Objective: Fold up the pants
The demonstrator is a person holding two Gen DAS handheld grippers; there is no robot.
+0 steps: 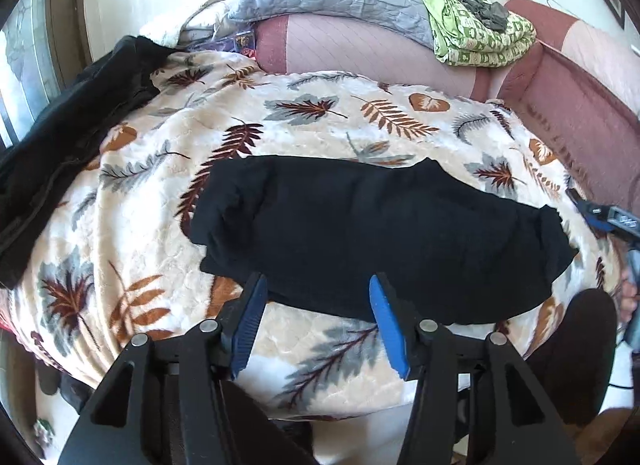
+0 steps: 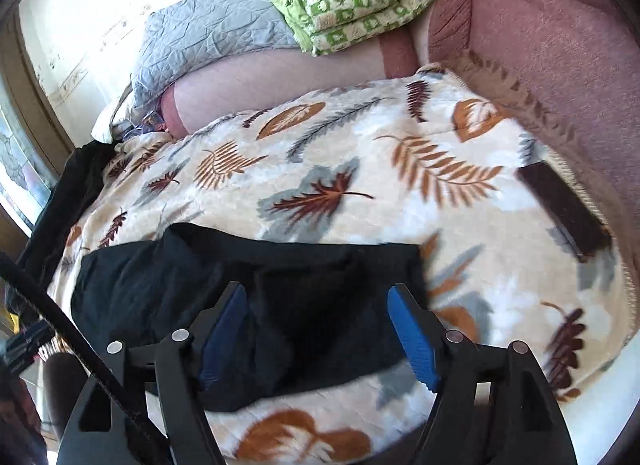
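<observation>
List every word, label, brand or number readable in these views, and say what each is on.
None can be read.
Device at the right edge of the left view: small light marks, too blurred to read.
Green quilt: repeating white shapes, a pattern, not letters.
Pants: no label showing.

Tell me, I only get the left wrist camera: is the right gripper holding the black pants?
Observer: No. The right gripper is open, jaws apart above the folded black pants, pinching nothing.
Operator: Is anything lying further right on the blanket?
Observer: Yes, a dark brown flat rectangle near the fringed edge of the leaf blanket.
Operator: Do the pants touch it?
Observer: No, bare blanket lies between them.
</observation>
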